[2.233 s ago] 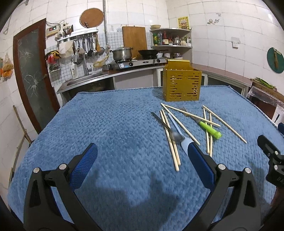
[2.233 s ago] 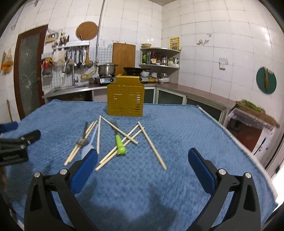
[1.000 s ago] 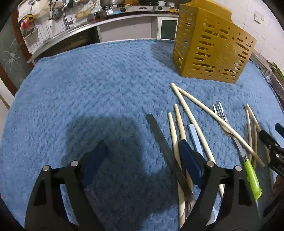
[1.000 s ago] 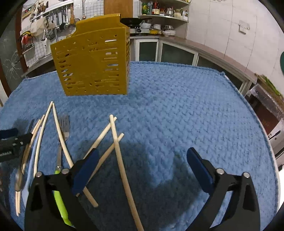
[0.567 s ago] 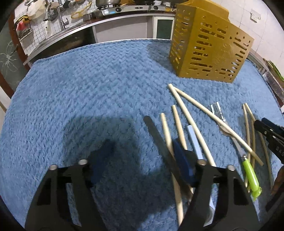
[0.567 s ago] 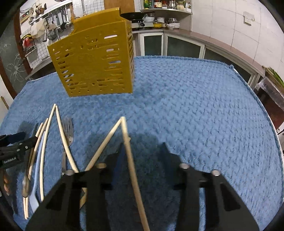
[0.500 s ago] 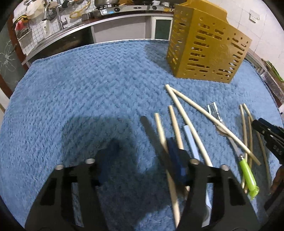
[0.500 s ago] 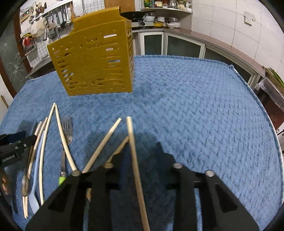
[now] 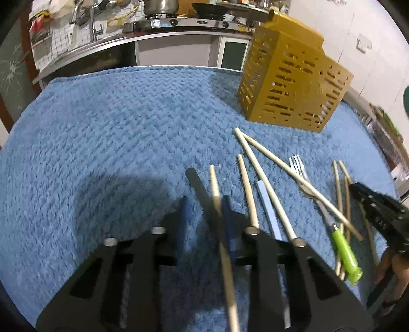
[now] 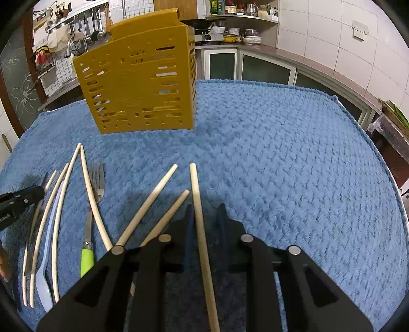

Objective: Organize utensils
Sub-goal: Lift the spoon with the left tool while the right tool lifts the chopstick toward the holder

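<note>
- Hidden under the black body of the left gripper: lower ends of the dark-handled utensil and of the pale chopstick running between its fingers; lower stretch of that stick blurred.
- Cut off at the bottom edge of the right wrist view: near end of the chopstick lying in the right gripper.
- Partly covered by crossing sticks: the green-handled fork, tines pointing toward the holder.
- Left gripper: blue pads drawn in narrow around the chopstick and the dark handle together; full contact with the pads hard to judge.
- Right gripper: pads nearly together, the single stick between them, its tip pointing away over the cloth; one pad against the stick, a slim gap at the other, so a firm clamp not certain.
- Right gripper also seen at the right edge of the left wrist view, over the far chopsticks.
- On the blue textured cloth: remaining chopsticks, fork and a white-handled utensil scattered left of the right gripper.
- Upright at the back of the cloth: yellow slotted utensil holder, well apart from both grippers.
- Beyond: tiled kitchen walls, a stove with a pot, hanging tools, shelves of bottles.
</note>
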The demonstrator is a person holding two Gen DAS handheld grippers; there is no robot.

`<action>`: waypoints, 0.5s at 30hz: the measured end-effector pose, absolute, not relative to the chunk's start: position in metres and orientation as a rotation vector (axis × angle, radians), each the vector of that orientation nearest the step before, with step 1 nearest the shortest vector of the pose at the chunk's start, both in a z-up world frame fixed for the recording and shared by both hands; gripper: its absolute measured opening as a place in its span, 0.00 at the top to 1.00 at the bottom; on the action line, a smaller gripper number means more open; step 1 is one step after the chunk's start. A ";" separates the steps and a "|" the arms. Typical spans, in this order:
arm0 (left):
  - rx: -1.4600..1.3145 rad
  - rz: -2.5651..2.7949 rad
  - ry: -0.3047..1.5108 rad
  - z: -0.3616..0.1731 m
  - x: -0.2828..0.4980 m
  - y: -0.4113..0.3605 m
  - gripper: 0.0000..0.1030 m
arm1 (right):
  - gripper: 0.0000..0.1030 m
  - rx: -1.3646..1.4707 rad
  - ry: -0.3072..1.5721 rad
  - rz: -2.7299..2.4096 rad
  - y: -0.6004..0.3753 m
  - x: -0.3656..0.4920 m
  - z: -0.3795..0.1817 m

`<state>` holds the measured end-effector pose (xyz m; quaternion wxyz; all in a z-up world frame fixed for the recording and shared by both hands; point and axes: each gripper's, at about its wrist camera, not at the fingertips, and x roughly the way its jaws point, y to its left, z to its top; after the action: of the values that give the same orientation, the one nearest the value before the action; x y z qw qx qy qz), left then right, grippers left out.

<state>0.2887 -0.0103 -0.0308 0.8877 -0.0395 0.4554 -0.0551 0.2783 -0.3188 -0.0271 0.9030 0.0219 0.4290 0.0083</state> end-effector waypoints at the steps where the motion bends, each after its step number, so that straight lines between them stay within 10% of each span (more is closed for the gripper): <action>1: -0.091 -0.119 0.952 -0.030 0.290 -0.010 0.85 | 0.81 0.044 0.886 0.016 -0.319 0.278 -0.027; 15: -0.034 -0.118 0.993 -0.033 0.309 -0.021 0.85 | 0.80 0.057 0.927 0.008 -0.319 0.283 -0.028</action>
<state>0.3085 -0.0208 -0.0332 0.8776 -0.0161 0.4758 -0.0566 0.2831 -0.3188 -0.0281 0.8940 0.0275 0.4471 0.0040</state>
